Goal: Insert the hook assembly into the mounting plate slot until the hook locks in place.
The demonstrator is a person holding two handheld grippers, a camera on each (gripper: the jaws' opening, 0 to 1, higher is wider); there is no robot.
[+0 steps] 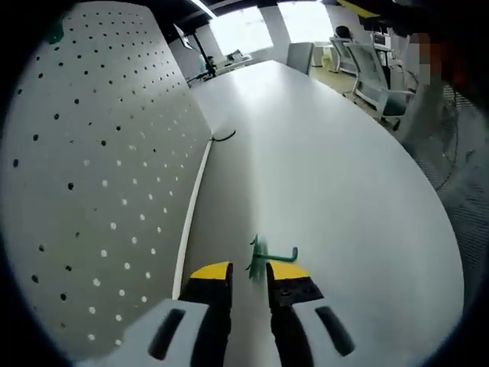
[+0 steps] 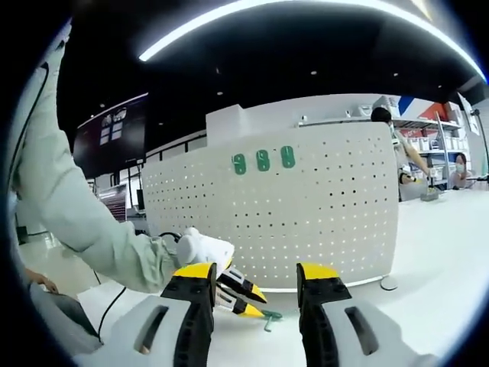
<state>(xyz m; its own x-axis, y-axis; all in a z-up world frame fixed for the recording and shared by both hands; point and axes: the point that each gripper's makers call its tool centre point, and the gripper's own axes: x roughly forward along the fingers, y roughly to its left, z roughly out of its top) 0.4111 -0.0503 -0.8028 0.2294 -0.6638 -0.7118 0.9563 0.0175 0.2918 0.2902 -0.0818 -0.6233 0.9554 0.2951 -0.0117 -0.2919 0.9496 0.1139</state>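
1. Two claws are mine, one in each hand. In the left gripper view, my left claw (image 1: 250,279) has its yellow tips spread a little apart, and nothing is pinched between them.
2. Just past those tips lies the green hook (image 1: 269,257) on the white table (image 1: 336,191). It lies flat, close to the right tip (I cannot tell if it touches).
3. To the side of that claw stands the white board with holes (image 1: 99,176), the mounting plate. Its bottom edge meets the table, and the hook is near it but not in it.
4. A small dark hook-like thing (image 1: 224,137) sits farther along the bottom of the board.
5. Far off at the table's end are office chairs (image 1: 367,73) and bright windows (image 1: 267,27).
6. In the right gripper view, my right claw (image 2: 256,279) is spread wide with nothing held.
7. Between its tips I see my left claw again, lower down, pointing at the green hook on the table.
8. My pale green sleeve (image 2: 76,206) reaches in from the side.
9. Behind stands the board with holes, upright, with three green pegs (image 2: 263,160) near its top.
10. Way back, people (image 2: 397,153) stand by shelves, under a long ceiling light (image 2: 306,11).
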